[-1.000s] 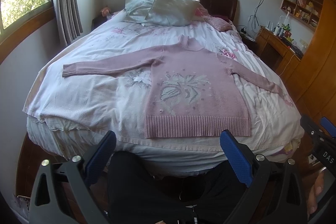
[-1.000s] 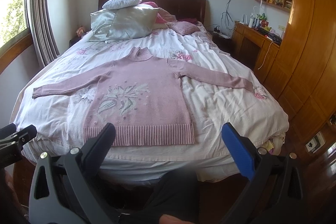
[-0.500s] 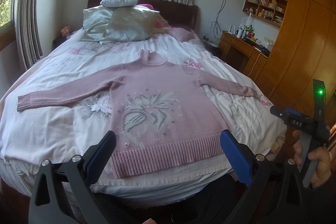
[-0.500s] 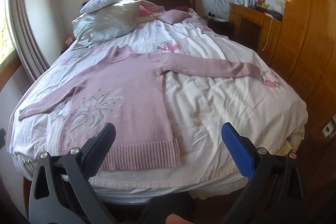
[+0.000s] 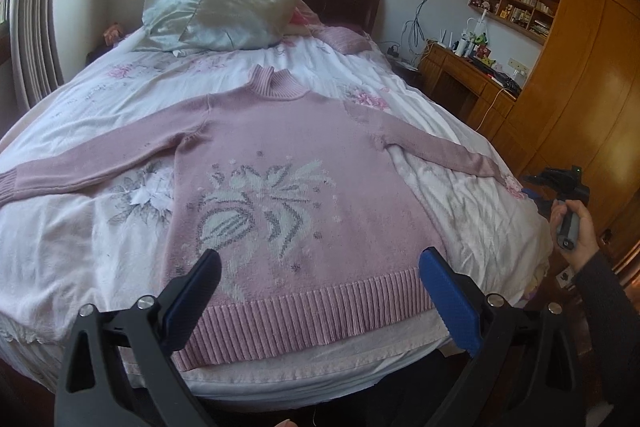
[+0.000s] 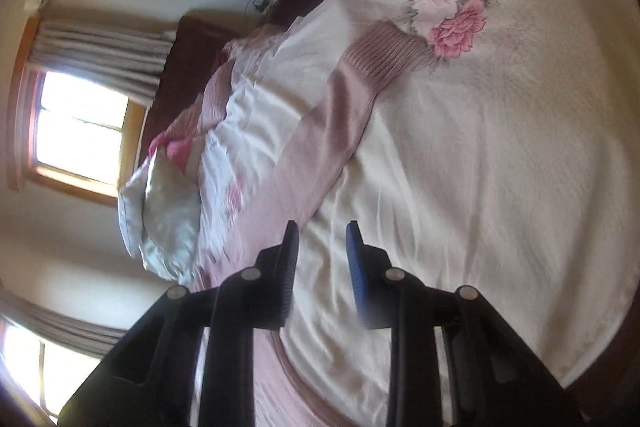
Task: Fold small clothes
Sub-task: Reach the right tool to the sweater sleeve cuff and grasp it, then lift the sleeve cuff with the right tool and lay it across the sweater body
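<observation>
A pink sweater (image 5: 280, 163) lies flat and face up on the bed (image 5: 72, 235), its sleeves spread out to either side and its ribbed hem at the near edge, a layout that leaves every part reachable for folding. The left gripper (image 5: 316, 291) hovers just above the hem with its jaws spread wide and nothing between them; it sits centred on the body of the sweater, probably so that it can come down on the hem or pin the cloth while the other side is worked. The right gripper (image 6: 320, 239) is turned on its side and aimed along the right sleeve (image 6: 320, 147), whose ribbed cuff (image 6: 384, 55) rests beside a printed pink flower (image 6: 456, 23) on the bedcover. Its jaws are narrowed to a small gap with no cloth in it, and the tips sit just beside the sleeve's edge, apparently lined up to pinch it. From the left wrist view the person's right hand (image 5: 576, 231) holds that tool out past the sleeve end, near the bed's side. The fold has not begun; the sleeve looks like the first part to be brought across the chest. Pillows (image 5: 216, 15) are stacked at the head, well apart from the work.
</observation>
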### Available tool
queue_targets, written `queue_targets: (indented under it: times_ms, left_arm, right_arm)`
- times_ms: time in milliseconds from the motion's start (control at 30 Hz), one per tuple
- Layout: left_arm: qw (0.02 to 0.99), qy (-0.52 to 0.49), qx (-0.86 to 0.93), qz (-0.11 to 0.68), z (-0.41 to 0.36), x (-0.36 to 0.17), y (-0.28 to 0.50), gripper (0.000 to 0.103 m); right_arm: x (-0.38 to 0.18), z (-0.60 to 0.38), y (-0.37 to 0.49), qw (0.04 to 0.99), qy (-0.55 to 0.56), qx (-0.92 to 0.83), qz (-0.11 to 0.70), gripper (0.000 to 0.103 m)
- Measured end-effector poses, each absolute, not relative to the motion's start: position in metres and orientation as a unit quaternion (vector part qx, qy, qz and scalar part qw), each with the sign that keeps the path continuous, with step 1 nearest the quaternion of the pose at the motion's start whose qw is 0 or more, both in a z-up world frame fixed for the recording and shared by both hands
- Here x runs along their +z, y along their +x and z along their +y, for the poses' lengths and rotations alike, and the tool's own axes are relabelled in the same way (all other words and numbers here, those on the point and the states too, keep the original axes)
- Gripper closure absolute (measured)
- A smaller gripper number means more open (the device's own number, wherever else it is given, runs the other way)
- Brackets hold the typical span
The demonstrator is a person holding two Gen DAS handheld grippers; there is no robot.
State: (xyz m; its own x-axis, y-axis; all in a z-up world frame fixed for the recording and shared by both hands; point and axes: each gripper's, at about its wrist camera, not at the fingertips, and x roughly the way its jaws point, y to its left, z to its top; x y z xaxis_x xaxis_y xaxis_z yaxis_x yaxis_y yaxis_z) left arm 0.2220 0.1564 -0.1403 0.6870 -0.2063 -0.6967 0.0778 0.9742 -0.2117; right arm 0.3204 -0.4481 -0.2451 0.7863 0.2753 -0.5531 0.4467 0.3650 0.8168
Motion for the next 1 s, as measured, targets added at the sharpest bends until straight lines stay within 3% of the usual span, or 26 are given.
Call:
queue_targets:
  times_ms: [333, 633, 700, 733, 1000]
  left_arm:
    - [0.904, -0.075, -0.069, 0.415, 0.144, -0.168, 0.272, 0.004]
    - [0.889, -0.105, -0.073, 0.44, 0.148, -0.189, 0.291, 0.004]
    - [0.884, -0.123, -0.076, 0.446, 0.154, -0.193, 0.293, 0.004]
    - [0.88, -0.136, -0.083, 0.447, 0.159, -0.194, 0.293, 0.004]
    - [0.859, -0.171, -0.122, 0.466, 0.175, -0.199, 0.302, 0.004]
  right_arm:
    - [-0.314, -0.542, 0.395, 0.695, 0.655, -0.126, 0.269, 0.073]
    - [-0.34, -0.552, 0.432, 0.683, 0.659, -0.158, 0.273, 0.078]
    - [-0.335, -0.552, 0.437, 0.692, 0.648, -0.157, 0.278, 0.083]
    - [-0.33, -0.552, 0.439, 0.7, 0.639, -0.158, 0.278, 0.095]
    - [-0.23, -0.506, 0.463, 0.805, 0.518, -0.108, 0.269, 0.098]
